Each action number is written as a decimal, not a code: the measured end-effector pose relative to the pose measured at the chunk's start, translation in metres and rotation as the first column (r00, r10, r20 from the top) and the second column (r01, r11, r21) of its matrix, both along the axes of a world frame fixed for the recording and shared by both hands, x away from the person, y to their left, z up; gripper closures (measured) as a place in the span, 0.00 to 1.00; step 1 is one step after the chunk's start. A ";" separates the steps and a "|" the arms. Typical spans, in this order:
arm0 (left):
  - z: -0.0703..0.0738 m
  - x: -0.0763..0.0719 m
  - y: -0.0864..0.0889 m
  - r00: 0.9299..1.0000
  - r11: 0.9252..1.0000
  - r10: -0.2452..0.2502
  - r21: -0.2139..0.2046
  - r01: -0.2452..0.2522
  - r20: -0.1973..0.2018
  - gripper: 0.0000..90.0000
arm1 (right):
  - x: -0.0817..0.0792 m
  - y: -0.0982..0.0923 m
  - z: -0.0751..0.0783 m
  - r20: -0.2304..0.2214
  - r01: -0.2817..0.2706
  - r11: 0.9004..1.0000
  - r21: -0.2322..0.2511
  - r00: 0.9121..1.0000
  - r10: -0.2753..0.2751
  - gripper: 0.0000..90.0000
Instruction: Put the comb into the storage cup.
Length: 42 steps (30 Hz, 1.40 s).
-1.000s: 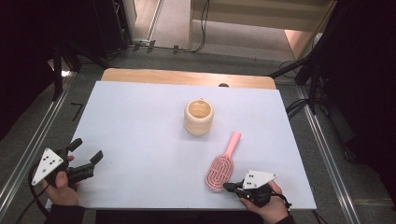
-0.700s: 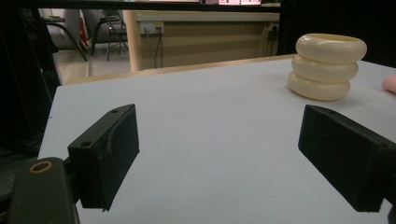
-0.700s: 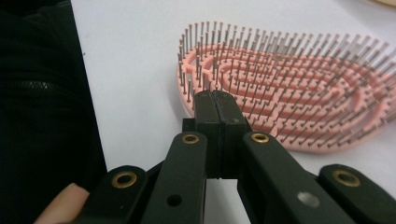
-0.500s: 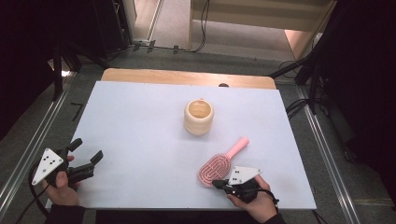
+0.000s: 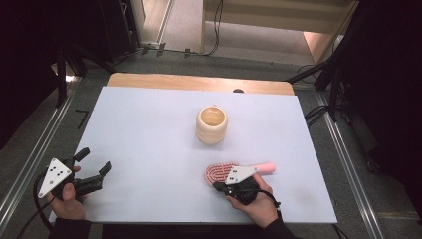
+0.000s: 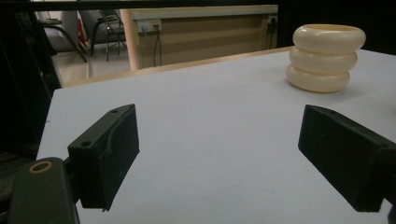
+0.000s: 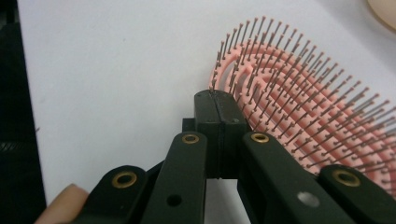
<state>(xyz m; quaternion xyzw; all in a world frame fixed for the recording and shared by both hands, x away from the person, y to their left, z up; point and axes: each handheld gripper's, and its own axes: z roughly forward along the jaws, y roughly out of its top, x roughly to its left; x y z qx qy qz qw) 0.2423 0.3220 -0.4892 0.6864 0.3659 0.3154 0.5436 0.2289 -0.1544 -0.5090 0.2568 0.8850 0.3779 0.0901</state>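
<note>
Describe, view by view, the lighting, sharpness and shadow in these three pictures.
High view: evenly lit white table, dark surroundings, soft overall. Left gripper view: ribbed cream cup fairly sharp, faint shadow at its base, near black jaws softer. Right gripper view: pink plastic bristled hairbrush crisp close up, blurring toward the edge.
</note>
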 end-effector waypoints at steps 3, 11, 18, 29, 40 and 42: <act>0.000 0.000 0.000 1.000 1.000 -0.001 0.003 0.001 0.000 0.15 | 0.004 0.003 0.000 0.000 0.006 1.000 -0.001 1.000 -0.006 0.97; 0.000 0.000 0.000 1.000 1.000 0.000 -0.001 0.000 -0.001 0.15 | 0.020 0.009 0.002 0.009 0.037 0.999 -0.019 0.999 -0.037 0.97; 0.000 0.000 0.000 1.000 1.000 0.002 -0.002 -0.002 -0.002 0.15 | 0.036 0.010 0.003 0.012 0.088 0.995 -0.041 0.996 -0.087 0.97; 0.000 0.000 0.001 1.000 1.000 -0.002 -0.013 0.002 -0.001 0.15 | 0.027 -0.015 0.032 0.022 0.013 1.000 -0.006 1.000 -0.013 0.90; -0.001 0.000 0.002 1.000 1.000 0.002 -0.016 -0.002 -0.002 0.15 | 0.041 -0.080 0.059 -0.004 0.033 0.996 -0.085 0.999 -0.034 0.67; -0.001 0.000 0.002 1.000 1.000 0.002 -0.016 -0.002 -0.003 0.15 | 0.043 -0.086 0.061 -0.016 0.025 0.994 -0.102 1.000 -0.027 0.62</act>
